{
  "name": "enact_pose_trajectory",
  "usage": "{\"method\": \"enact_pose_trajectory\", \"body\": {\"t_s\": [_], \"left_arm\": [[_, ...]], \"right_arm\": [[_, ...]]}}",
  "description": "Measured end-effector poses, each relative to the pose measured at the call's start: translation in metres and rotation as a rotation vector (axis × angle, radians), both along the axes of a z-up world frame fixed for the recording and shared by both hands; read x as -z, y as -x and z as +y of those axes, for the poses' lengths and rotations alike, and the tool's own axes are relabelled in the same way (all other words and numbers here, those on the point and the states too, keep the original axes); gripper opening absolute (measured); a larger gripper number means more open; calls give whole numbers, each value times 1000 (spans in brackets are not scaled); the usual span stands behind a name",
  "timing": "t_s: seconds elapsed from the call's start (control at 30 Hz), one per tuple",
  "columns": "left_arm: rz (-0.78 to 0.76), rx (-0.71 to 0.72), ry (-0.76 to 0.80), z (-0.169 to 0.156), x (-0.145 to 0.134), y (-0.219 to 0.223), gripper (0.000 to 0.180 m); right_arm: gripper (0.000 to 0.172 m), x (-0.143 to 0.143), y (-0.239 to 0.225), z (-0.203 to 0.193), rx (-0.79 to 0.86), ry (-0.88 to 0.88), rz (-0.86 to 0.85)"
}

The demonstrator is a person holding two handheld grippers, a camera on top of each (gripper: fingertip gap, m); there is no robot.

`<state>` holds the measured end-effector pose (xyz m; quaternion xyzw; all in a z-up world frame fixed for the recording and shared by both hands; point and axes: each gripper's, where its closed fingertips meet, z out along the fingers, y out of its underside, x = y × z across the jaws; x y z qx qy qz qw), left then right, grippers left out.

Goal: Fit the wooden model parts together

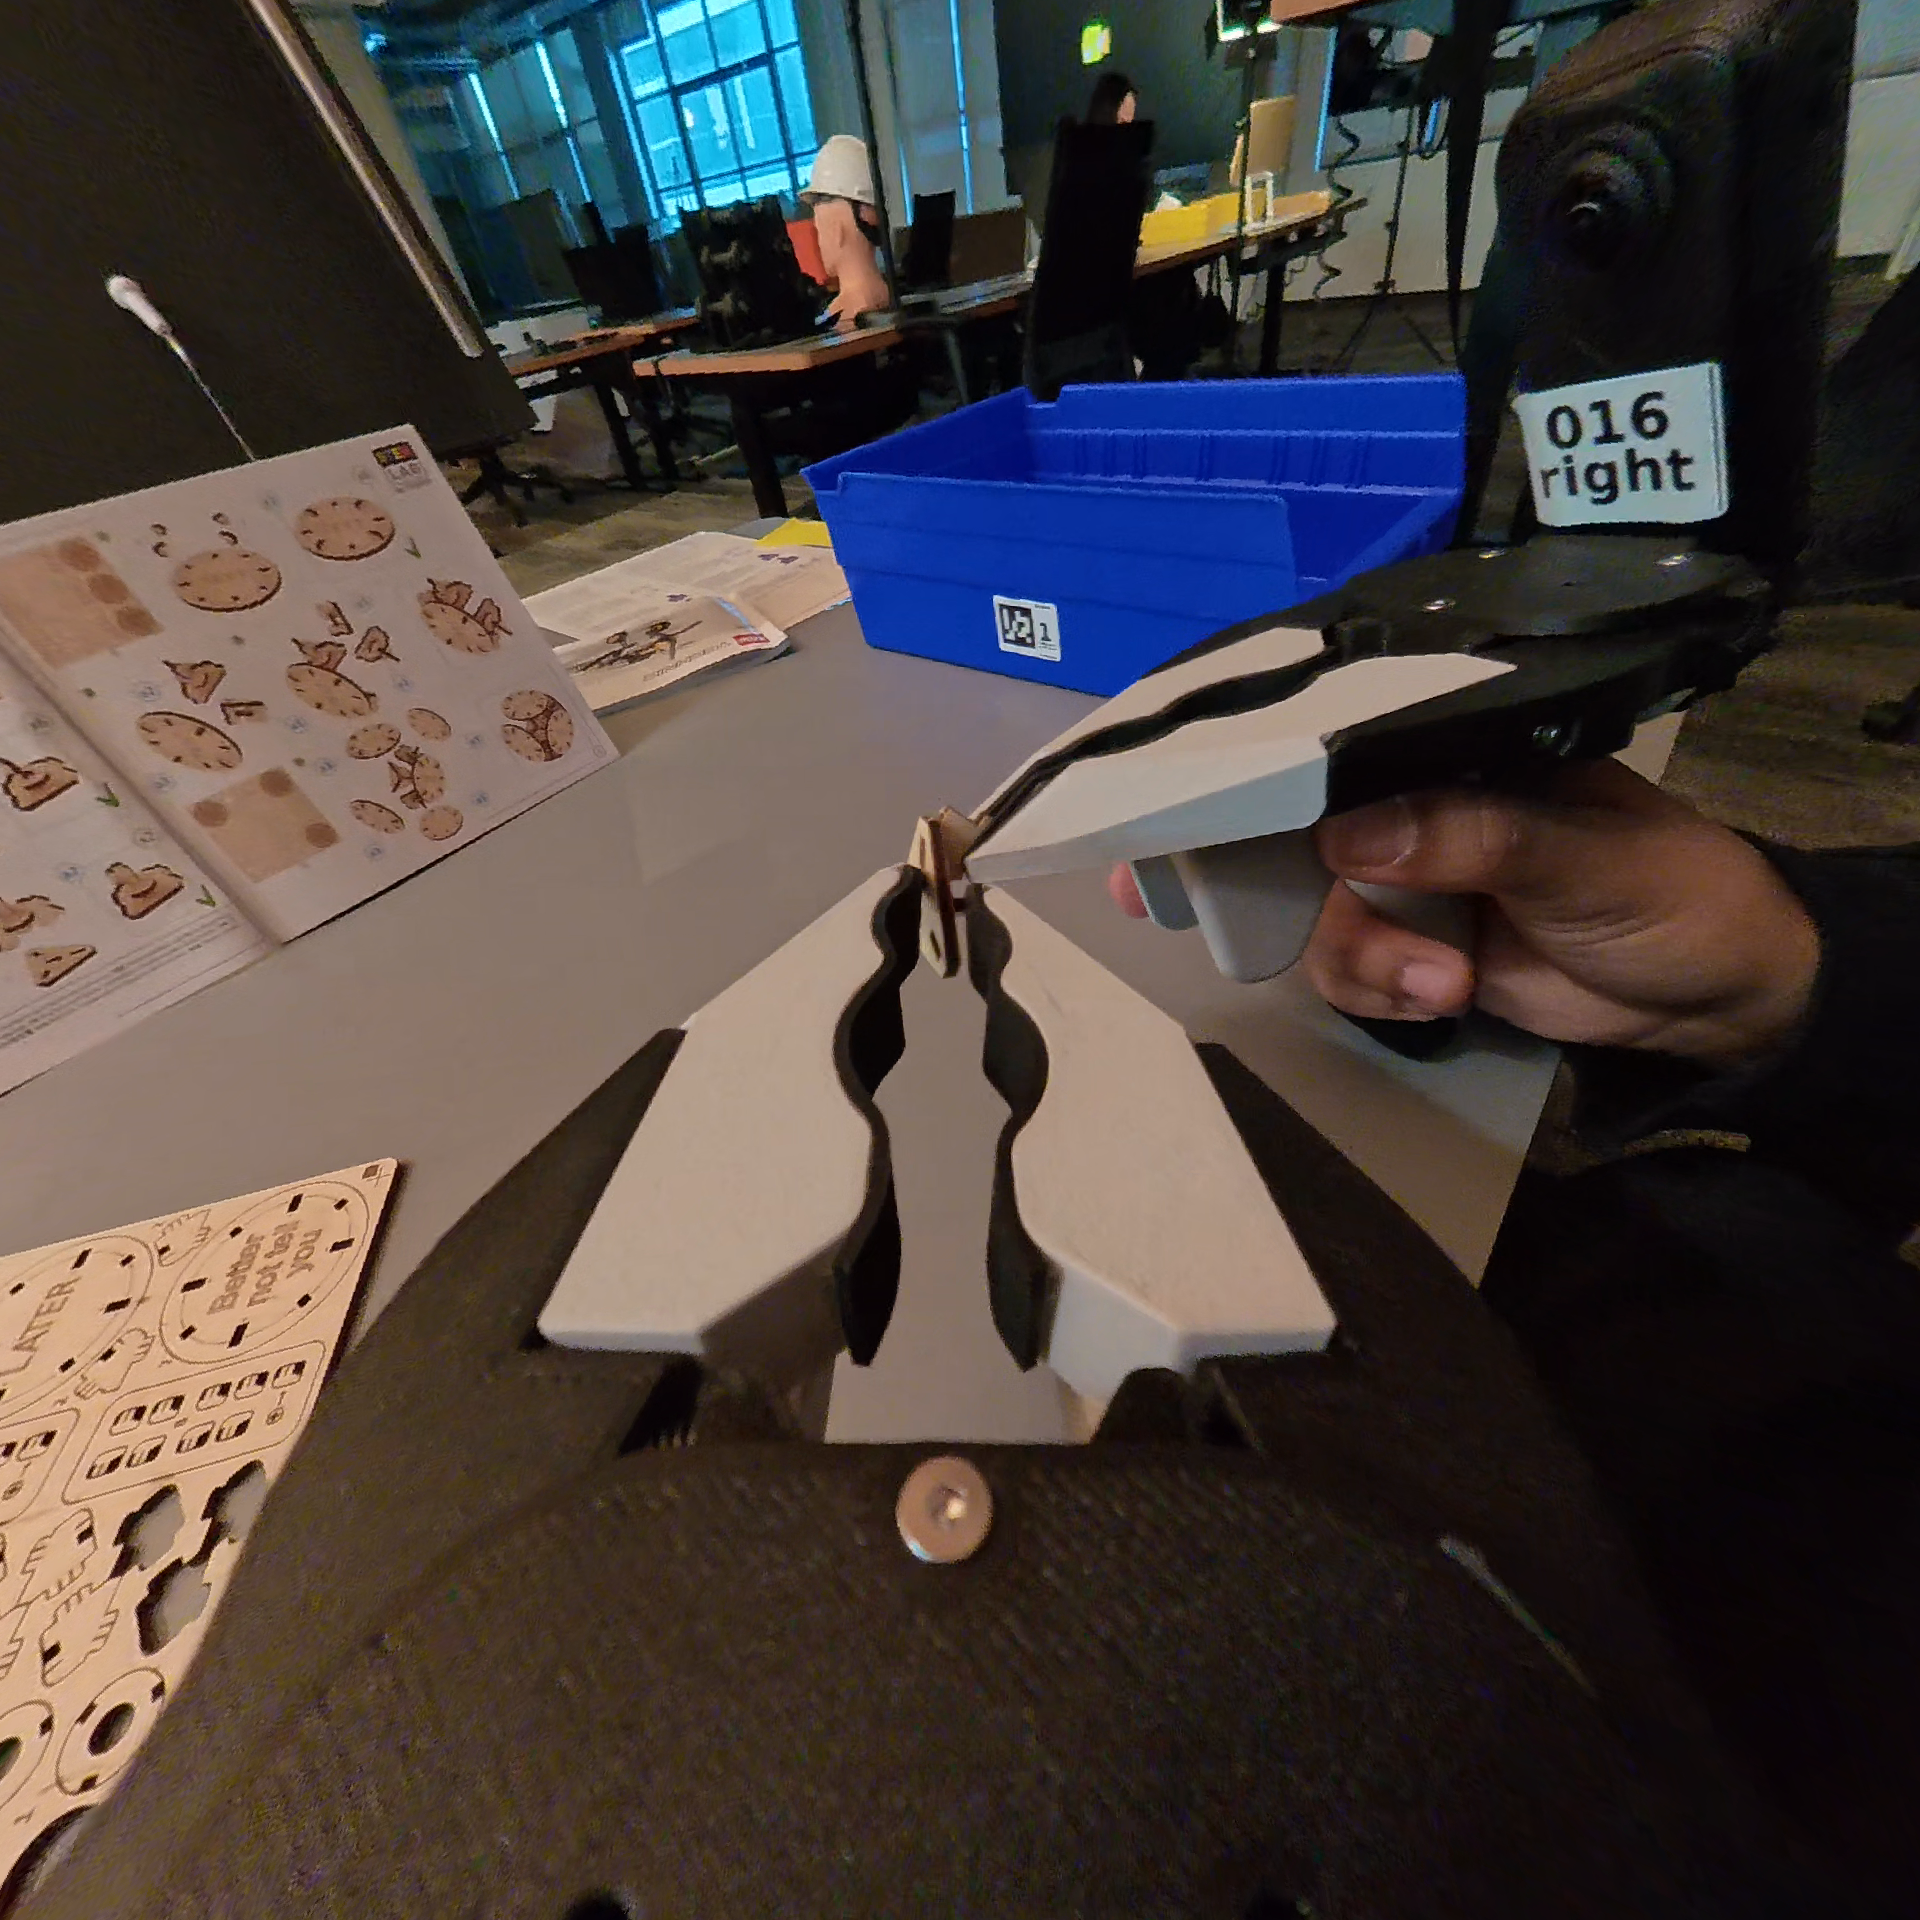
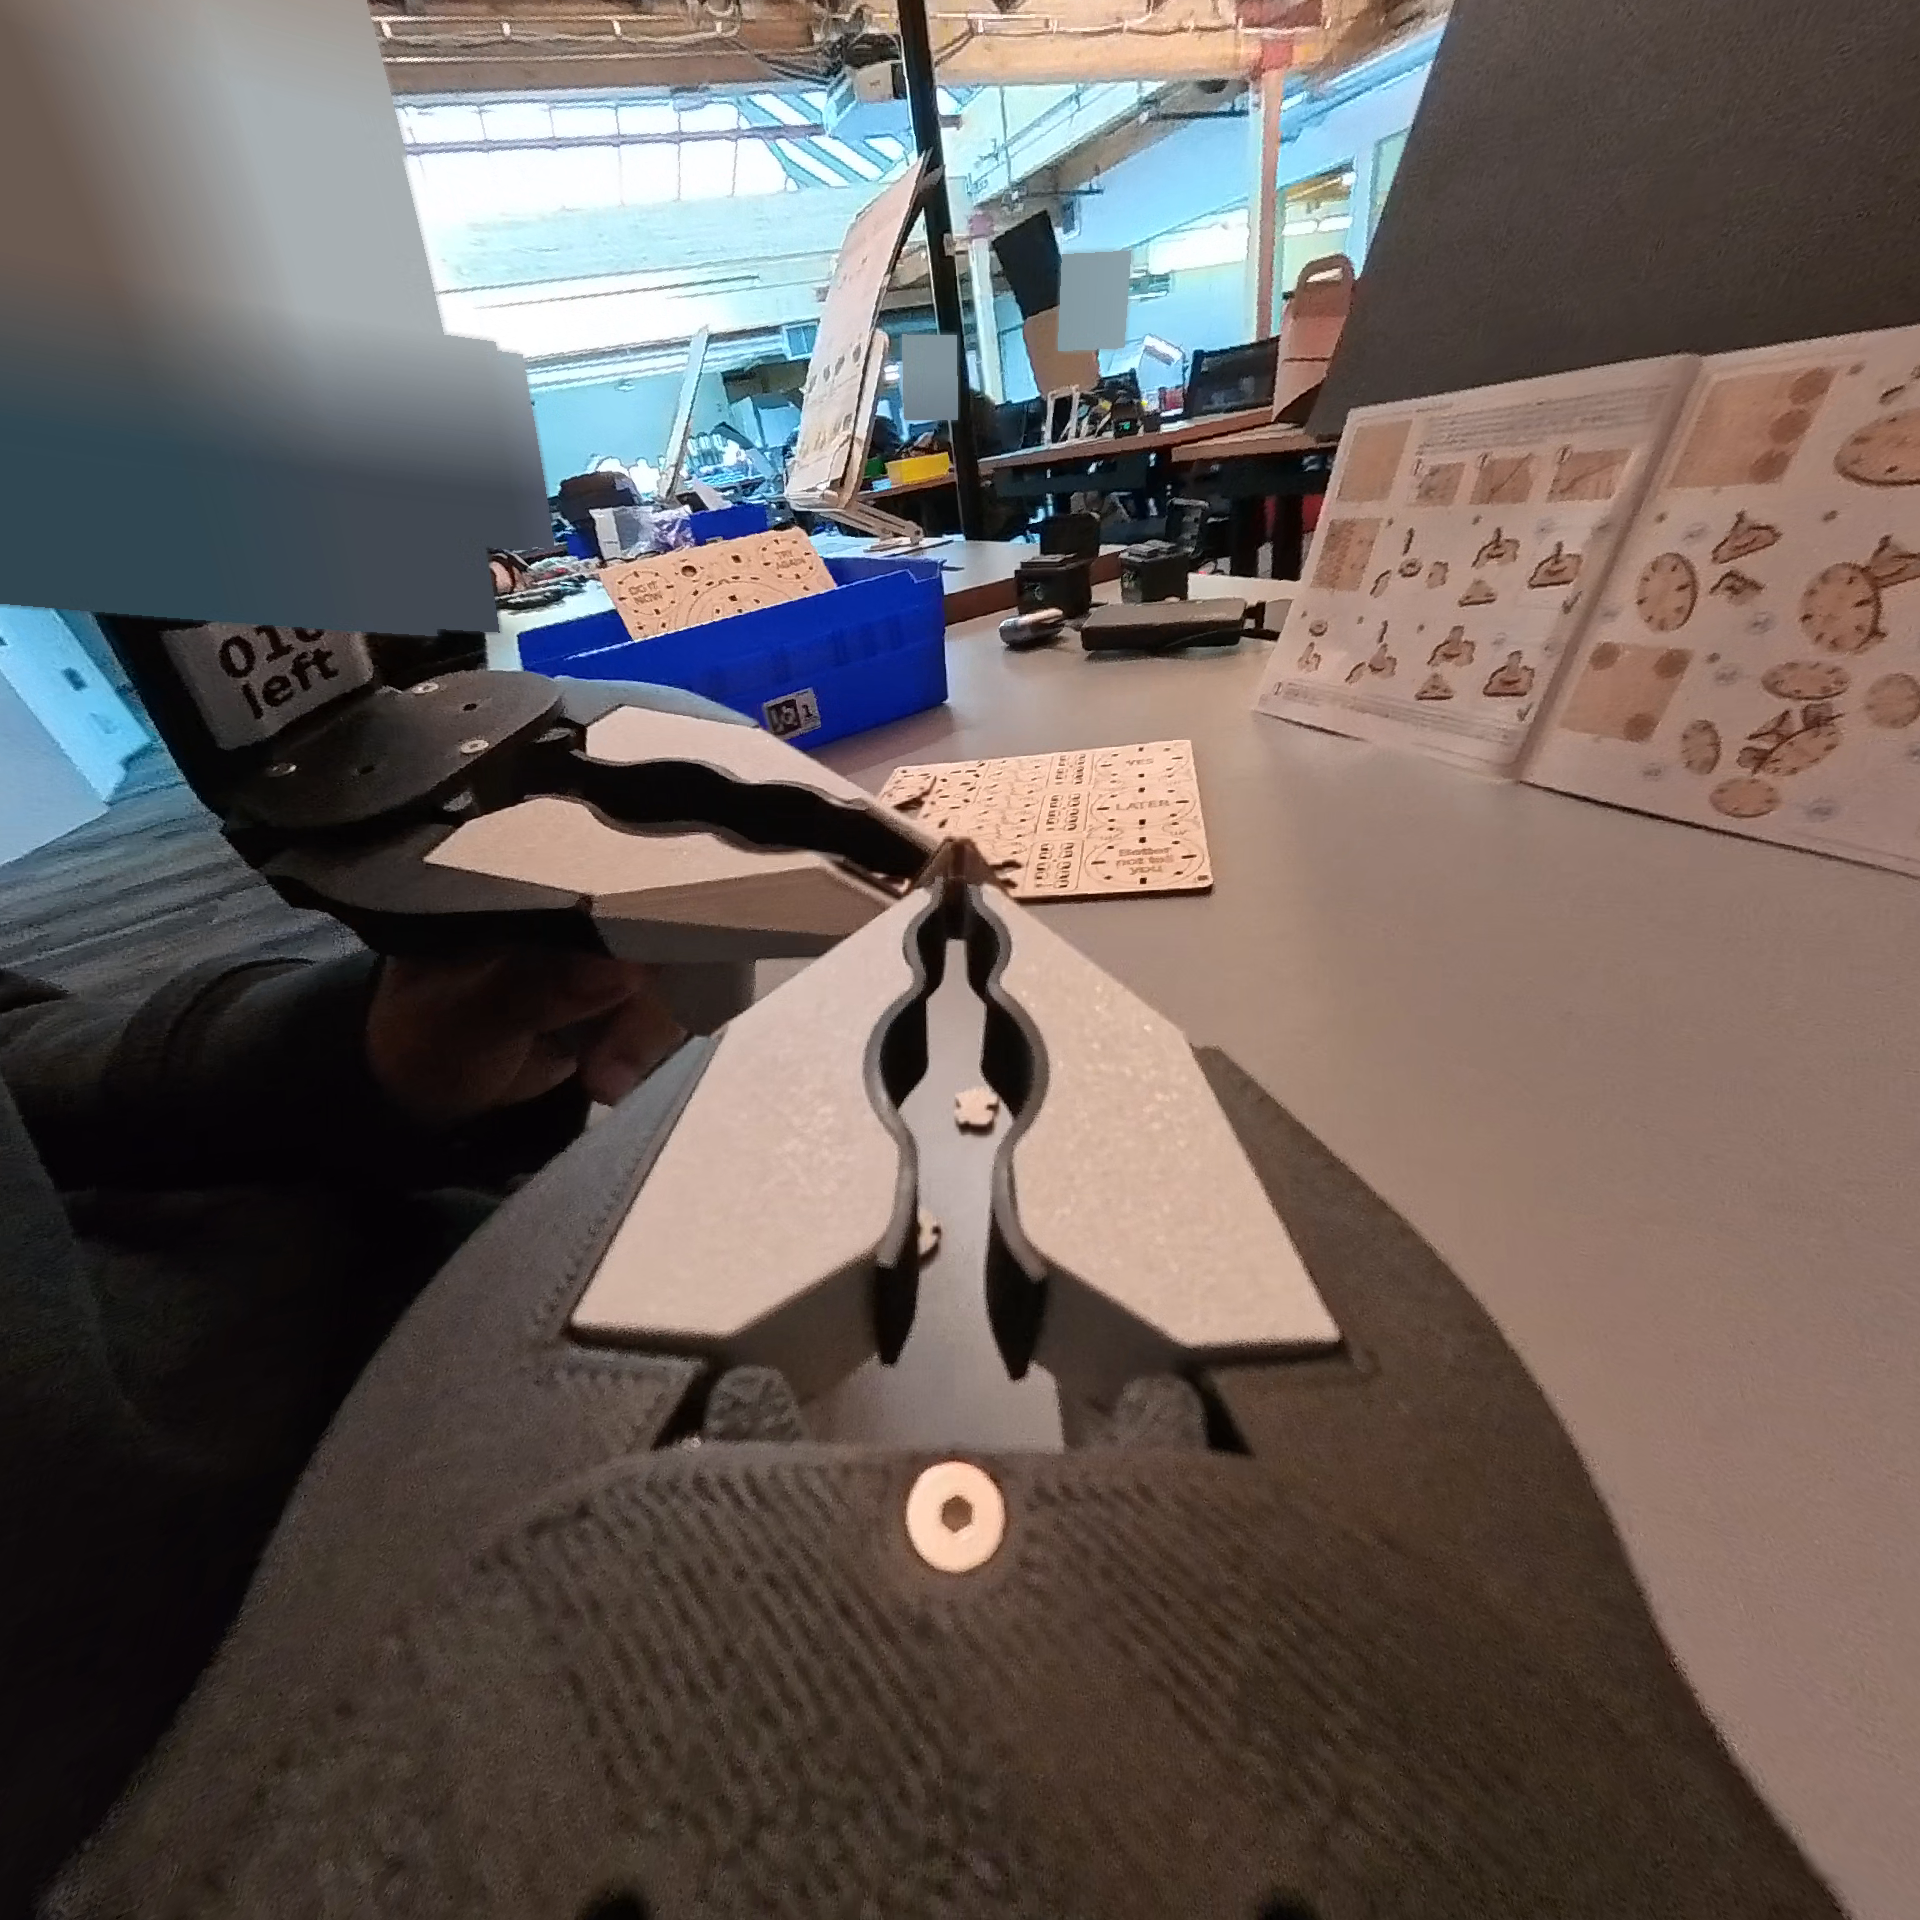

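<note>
In the left wrist view a small flat wooden piece (image 1: 938, 914) stands upright between the tips of my left gripper (image 1: 943, 894). The left pad lies against it and a thin gap shows at the right pad, so the jaws are slightly open. My right gripper (image 1: 971, 847) comes in from the right, held by a hand (image 1: 1558, 914), and is shut on the piece's upper edge. In the right wrist view my right gripper (image 2: 951, 904) pinches the thin piece (image 2: 954, 862), with the left gripper (image 2: 914, 868) meeting it from the left.
A wooden sheet of cut-out parts (image 1: 156, 1403) (image 2: 1101, 821) lies on the grey table (image 1: 727, 831). An open instruction booklet (image 1: 260, 675) (image 2: 1610, 603) stands behind it, and a blue bin (image 1: 1091, 582) (image 2: 748, 644) farther back. Two small loose wooden bits (image 2: 975, 1110) lie under the right gripper.
</note>
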<state>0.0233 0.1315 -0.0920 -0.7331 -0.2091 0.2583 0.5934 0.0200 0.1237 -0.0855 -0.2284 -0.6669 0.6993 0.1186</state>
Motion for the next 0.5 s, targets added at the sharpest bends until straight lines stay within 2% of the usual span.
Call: {"method": "enact_pose_trajectory", "body": {"t_s": [0.23,0.5], "left_arm": [[-18,-22,39,-6,3,2,1],[19,-121,99,-7,4,14,1]], "right_arm": [[1,3,-3,-4,-11,-33,-9],[0,8,7,-2,164,-119,26]]}}
